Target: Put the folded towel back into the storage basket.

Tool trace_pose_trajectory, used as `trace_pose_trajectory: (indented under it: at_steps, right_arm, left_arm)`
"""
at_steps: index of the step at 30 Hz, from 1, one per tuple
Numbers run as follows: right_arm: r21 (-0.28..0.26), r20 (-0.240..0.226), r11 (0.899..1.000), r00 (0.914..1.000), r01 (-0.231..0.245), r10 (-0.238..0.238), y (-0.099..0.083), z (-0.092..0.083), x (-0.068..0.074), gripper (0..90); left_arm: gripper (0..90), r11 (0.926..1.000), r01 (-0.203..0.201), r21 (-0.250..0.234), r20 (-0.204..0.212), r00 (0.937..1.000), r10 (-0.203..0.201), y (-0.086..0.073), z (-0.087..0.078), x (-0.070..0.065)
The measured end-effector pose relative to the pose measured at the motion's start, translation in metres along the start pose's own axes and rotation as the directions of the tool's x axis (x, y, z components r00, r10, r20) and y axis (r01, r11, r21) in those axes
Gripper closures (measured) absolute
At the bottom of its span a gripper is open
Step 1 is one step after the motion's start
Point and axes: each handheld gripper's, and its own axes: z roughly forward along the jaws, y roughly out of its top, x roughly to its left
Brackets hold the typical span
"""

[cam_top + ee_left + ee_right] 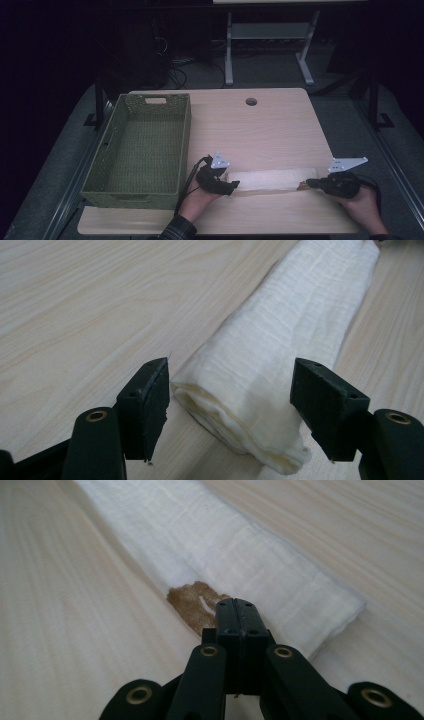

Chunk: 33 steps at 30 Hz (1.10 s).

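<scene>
A folded white cloth (270, 180) lies lengthwise near the table's front edge, between my two grippers. My left gripper (234, 186) is at its left end. In the left gripper view that gripper (231, 390) is open, one jaw on each side of the cloth's (280, 340) layered end, with small gaps. My right gripper (305, 184) is at the cloth's right end. In the right gripper view its jaws (235, 606) are shut tight, their tip over the near edge of the cloth (225, 545) beside a brown patch (192, 600). No fabric shows between them.
An empty green woven basket (185, 145) stands on the left part of the light wooden table (265, 130). A round cable hole (251, 101) sits near the table's back edge. A white desk frame (267, 35) stands on the floor behind.
</scene>
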Motion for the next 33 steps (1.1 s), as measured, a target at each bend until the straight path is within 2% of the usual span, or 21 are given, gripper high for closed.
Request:
trace_pose_trajectory:
  at_steps: [12, 17, 19, 24, 30, 33]
  right_arm:
    - [-0.005, 0.030, 1.000, 0.9995, 0.014, -0.014, 0.022, 0.017, -0.024, 89.9]
    - [-0.010, 0.039, 1.000, 0.9990, 0.023, -0.023, 0.035, 0.027, -0.037, 89.9]
    - [-0.007, 0.039, 1.000, 0.9991, 0.015, -0.015, 0.040, 0.032, -0.040, 89.9]
    - [-0.009, 0.047, 1.000, 0.9985, 0.030, -0.029, 0.054, 0.045, -0.046, 89.8]
    - [-0.027, 0.040, 0.999, 0.9982, 0.045, -0.043, 0.070, 0.062, -0.055, 89.9]
    - [-0.046, 0.029, 0.998, 0.9991, 0.031, -0.030, 0.074, 0.069, -0.060, 89.9]
  left_arm:
    - [31.5, 1.0000, -0.001, -0.001, 0.001, 1.0000, 0.001, 0.001, 0.001, -0.001]
    - [31.6, 1.0000, -0.001, -0.002, 0.000, 1.0000, 0.001, 0.001, 0.001, 0.000]
    - [31.6, 1.0000, -0.001, -0.001, 0.000, 1.0000, 0.001, 0.001, 0.001, 0.000]
    - [31.6, 1.0000, 0.001, 0.001, -0.002, 1.0000, -0.001, 0.001, 0.001, 0.000]
    - [31.6, 1.0000, 0.004, -0.002, -0.003, 1.0000, -0.004, 0.001, 0.001, 0.001]
    - [32.8, 1.0000, 0.002, 0.005, 0.005, 1.0000, -0.002, 0.002, 0.002, 0.002]
